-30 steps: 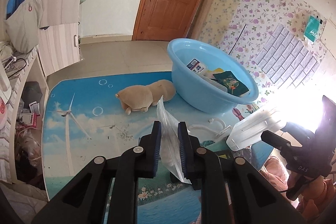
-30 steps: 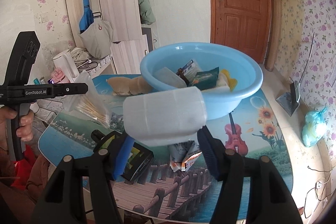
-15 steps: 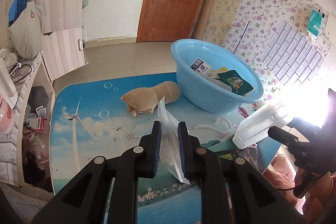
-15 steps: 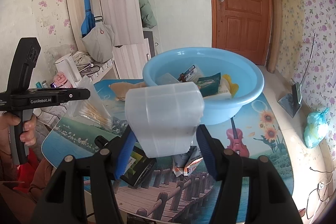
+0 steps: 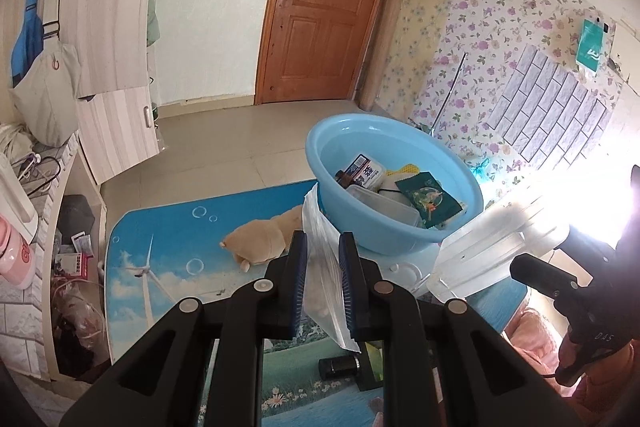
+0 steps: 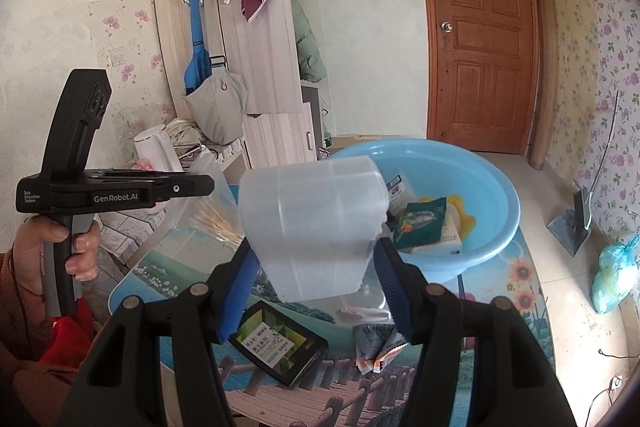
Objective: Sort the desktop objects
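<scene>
My left gripper [image 5: 323,287] is shut on a clear plastic bag [image 5: 320,267] of cotton swabs and holds it above the table; the bag also shows in the right wrist view [image 6: 208,203]. My right gripper [image 6: 316,291] is shut on a translucent plastic box [image 6: 316,223], lifted and tilted in front of the light blue basin [image 6: 500,211]. The box also shows in the left wrist view [image 5: 492,247], right of the basin [image 5: 320,155]. The basin holds several packets and boxes.
A tan plush toy [image 5: 264,239] lies on the table left of the basin. A black box [image 6: 280,343], a small packet [image 6: 376,343] and a white plastic piece [image 6: 364,311] lie on the table below my right gripper. A wall shelf [image 5: 36,211] stands at the left.
Both grippers have risen and moved closer to the basin with their loads. The translucent box has tilted and now stands higher in front of the basin.
</scene>
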Available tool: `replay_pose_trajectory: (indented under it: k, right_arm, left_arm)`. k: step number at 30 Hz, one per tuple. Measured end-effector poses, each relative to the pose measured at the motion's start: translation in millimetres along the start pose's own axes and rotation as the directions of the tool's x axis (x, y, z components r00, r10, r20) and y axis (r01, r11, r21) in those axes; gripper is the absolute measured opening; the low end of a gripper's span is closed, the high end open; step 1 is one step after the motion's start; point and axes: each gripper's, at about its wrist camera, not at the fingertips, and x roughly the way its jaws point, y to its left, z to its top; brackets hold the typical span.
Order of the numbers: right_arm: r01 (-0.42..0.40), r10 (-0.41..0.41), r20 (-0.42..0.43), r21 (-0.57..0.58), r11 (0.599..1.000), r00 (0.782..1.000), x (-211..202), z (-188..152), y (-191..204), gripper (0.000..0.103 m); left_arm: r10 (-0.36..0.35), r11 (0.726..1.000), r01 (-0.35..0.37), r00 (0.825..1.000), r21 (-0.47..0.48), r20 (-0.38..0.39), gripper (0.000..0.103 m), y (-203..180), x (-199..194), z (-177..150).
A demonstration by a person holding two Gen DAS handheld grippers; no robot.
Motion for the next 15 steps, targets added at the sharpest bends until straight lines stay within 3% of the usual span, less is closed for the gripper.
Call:
replay_pose_trajectory:
  k: [7,15]
  right_arm:
    - [-0.012,0.011,0.051,0.022,1.0,0.999,-5,21,-16,0.058]
    - [0.041,-0.046,0.075,0.063,0.997,0.996,4,43,-50,0.058]
  left_arm:
    - [-0.037,0.999,0.037,0.999,0.032,0.01,0.015,-27,15,26]
    - [-0.088,0.992,0.086,0.996,0.097,0.014,0.015,-62,47,59]
